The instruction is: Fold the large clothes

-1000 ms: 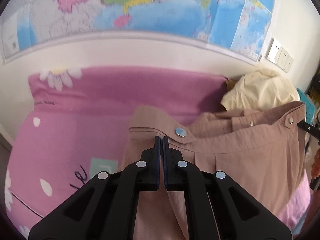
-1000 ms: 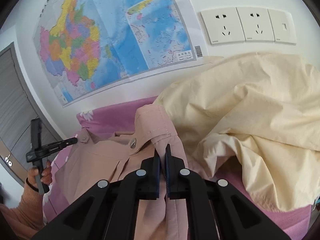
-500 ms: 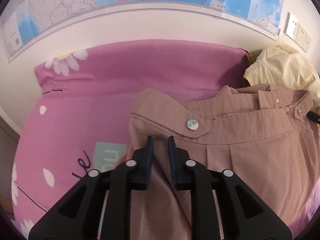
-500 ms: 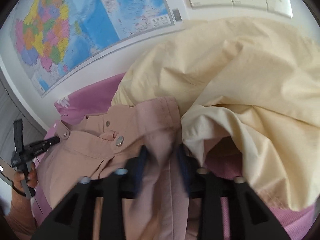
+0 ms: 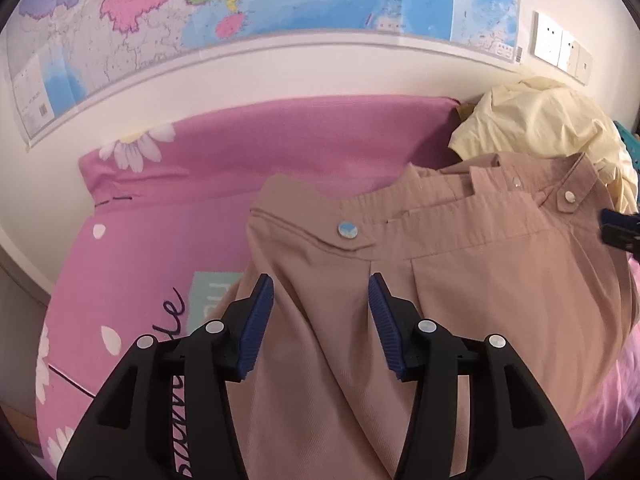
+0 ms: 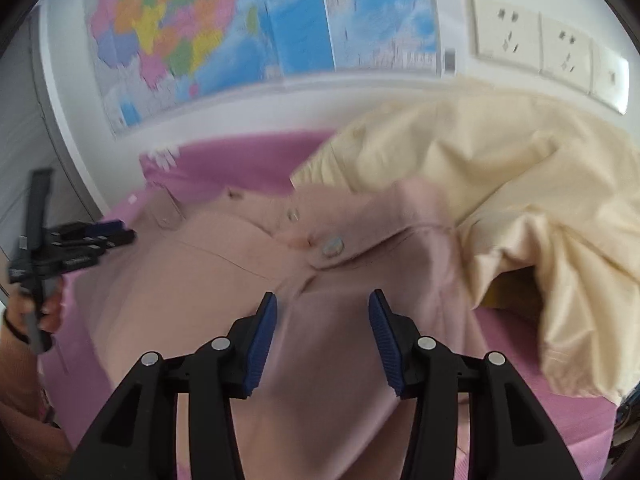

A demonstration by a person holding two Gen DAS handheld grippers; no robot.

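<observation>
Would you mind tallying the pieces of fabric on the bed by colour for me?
Dusty pink: 1, the pink garment with snap buttons, spread flat
Cream: 1, the cream garment, crumpled beside it
Magenta: 1, the floral bedsheet under both
Total: 3
</observation>
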